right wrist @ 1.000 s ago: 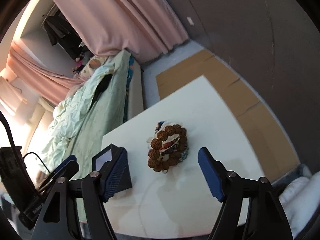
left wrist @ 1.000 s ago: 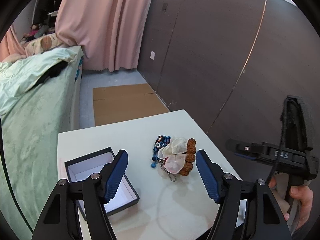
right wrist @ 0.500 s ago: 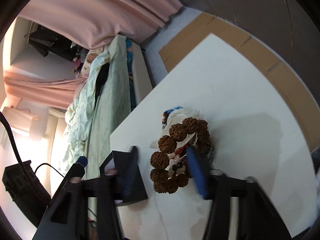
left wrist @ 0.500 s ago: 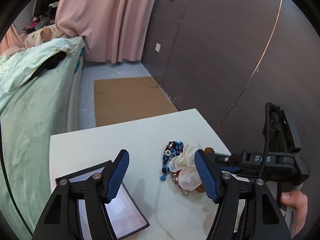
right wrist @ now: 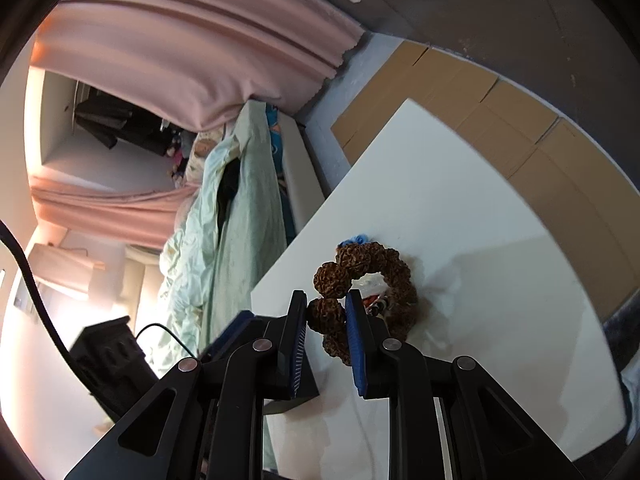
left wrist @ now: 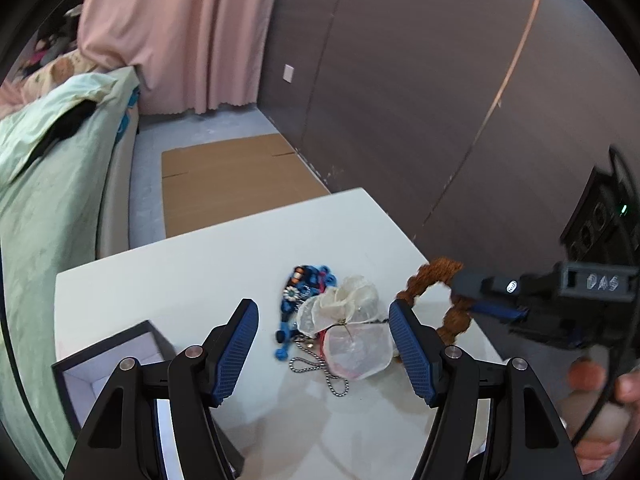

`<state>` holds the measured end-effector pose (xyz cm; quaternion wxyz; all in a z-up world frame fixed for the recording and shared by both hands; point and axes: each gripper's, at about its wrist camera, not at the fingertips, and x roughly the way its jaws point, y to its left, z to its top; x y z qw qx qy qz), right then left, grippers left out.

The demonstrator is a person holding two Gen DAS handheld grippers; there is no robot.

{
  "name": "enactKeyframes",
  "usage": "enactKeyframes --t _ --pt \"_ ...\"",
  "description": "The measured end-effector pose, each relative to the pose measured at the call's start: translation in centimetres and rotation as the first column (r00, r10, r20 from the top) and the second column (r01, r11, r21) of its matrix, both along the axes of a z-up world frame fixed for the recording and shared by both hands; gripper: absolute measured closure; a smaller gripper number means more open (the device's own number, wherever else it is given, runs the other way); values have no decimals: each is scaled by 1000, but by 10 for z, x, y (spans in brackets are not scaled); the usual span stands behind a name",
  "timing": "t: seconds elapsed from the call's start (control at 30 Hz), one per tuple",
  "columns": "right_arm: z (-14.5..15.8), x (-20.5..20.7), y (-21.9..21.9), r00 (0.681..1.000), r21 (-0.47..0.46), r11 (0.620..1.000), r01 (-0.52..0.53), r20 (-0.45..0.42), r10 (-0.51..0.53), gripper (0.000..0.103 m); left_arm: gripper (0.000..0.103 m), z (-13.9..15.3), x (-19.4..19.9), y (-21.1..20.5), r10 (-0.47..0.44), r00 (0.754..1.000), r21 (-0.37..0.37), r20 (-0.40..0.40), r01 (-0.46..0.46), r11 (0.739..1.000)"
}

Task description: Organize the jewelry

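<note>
A pile of jewelry lies on the white table (left wrist: pixel 192 264): a blue bead string (left wrist: pixel 298 296), a sheer white flower piece (left wrist: pixel 348 320) and a thin metal chain (left wrist: pixel 320 370). My right gripper (right wrist: pixel 326 318) is shut on a brown bead bracelet (right wrist: pixel 360 276) and holds it lifted above the pile; it also shows in the left wrist view (left wrist: pixel 438 280). My left gripper (left wrist: pixel 324 344) is open and empty, just in front of the pile. An open black box with a white lining (left wrist: pixel 108 368) sits at the table's left, partly hidden by the left finger.
A bed with a green cover (left wrist: pixel 44 184) runs along the table's left side. Flat cardboard (left wrist: pixel 232 176) lies on the floor beyond the table. A dark panelled wall (left wrist: pixel 440 80) stands to the right. A pink curtain (left wrist: pixel 180 32) hangs at the back.
My right gripper came down onto the pile, shut on the brown bead bracelet and lifted it. The left gripper stayed open and shifted slightly near the box.
</note>
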<state>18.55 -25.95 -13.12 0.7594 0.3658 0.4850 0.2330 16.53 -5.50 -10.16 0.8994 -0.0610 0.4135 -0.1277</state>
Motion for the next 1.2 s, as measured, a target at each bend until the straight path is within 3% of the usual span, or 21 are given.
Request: enactKeyframes --t 0.2,0.43,0.57,0.63,0.7,1.2 --pt "-3 -1 -14 999 17 999 33 -25 -32 82 34 -14 6 -31 -61 998 69 -24 63 996" --pt "-8 -1 -27 996 27 997 70 -52 -68 82 36 -32 19 -45 -53 996 115 -75 61 991" --pt "-14 -1 -36 993 38 995 90 -76 -87 82 59 -42 24 -50 -57 992 135 -110 71 988" --pt "-16 -1 -38 992 56 994 94 -89 -89 82 86 -45 25 -52 -63 991 138 -121 80 987" --pt "-14 -2 -38 992 55 994 97 -89 -92 82 99 -46 25 -52 -62 991 146 -122 80 986" --pt "33 -18 -12 997 50 998 34 70 -37 82 102 20 -11 -12 -3 998 67 58 -1 998"
